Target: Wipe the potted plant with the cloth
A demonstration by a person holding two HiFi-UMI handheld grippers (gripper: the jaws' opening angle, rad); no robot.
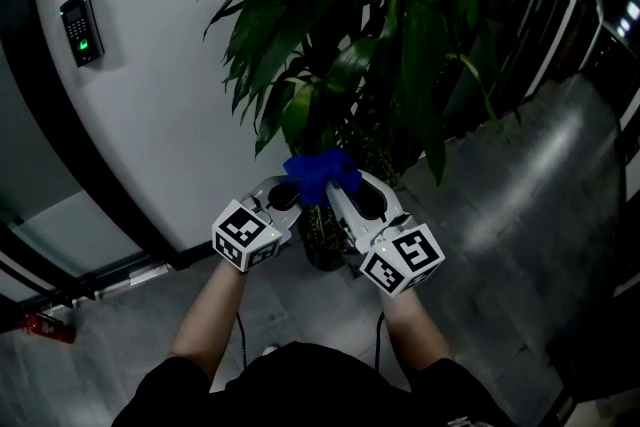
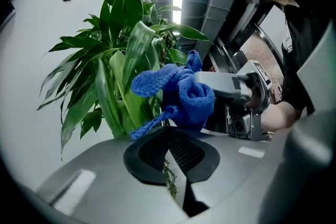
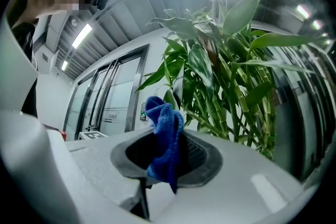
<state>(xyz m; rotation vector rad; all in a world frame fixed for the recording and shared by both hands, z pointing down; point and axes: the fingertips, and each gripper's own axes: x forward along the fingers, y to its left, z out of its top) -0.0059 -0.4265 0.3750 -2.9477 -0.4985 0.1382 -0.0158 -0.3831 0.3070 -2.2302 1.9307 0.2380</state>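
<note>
Now the right tool (image 1: 338,190) grips the fuzzy blue cloth (image 1: 320,172), and the left tool (image 1: 284,195) is pinched shut on a thin green leaf sliver (image 2: 169,178). The tall green potted plant (image 1: 400,35) stands just ahead, leaves rising right above the cloth.

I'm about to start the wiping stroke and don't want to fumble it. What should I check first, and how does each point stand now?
1. Cloth clamped in right gripper: ok, jaws closed on it.
2. Left gripper steadying a leaf: ok, jaws closed on a thin green sliver, seemingly a leaf edge.
3. Cloth touching the potted plant: cannot tell; it sits bunched right beside the leaves.
4. Cloth free for wiping: ok, a wad sticks out past the jaws.
</note>
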